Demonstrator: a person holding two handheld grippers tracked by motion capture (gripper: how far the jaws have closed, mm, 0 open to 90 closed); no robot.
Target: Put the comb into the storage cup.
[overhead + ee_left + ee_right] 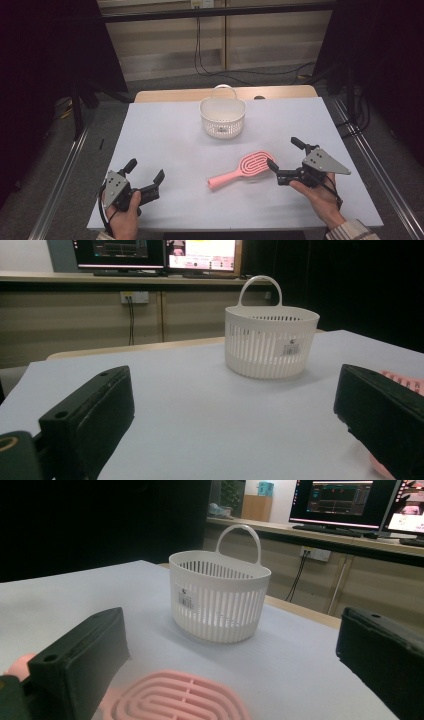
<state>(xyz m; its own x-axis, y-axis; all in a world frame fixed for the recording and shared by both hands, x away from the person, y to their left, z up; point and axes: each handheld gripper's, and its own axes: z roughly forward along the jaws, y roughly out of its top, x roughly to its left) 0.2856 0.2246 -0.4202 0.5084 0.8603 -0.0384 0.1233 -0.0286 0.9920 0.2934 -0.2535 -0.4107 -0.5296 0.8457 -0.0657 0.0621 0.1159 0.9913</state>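
**A:** Start closest in. How do the two tools stand?

**B:** The right hand-held gripper has its jaws spread wide and holds nothing. It sits low over the white worktop. The left hand-held gripper is spread as well, also with nothing between its jaws, resting near the worktop's near edge.

**A:** And the brush?

**B:** The pink hairbrush lies flat on the worktop. Its ribbed oval head is just ahead of the right hand-held gripper, between and slightly below the jaws in the right gripper view; whether the nearer jaw tip touches the head I cannot tell. The handle runs away from that gripper towards the left one, which is well apart from it. In the left gripper view a sliver of pink peeks past the right-side jaw.

**A:** Farther out?

**B:** Beyond the brush stands a white slotted basket, upright, its loop handle on the far side, ahead of both grippers. Past the worktop, monitors glow on a bench.
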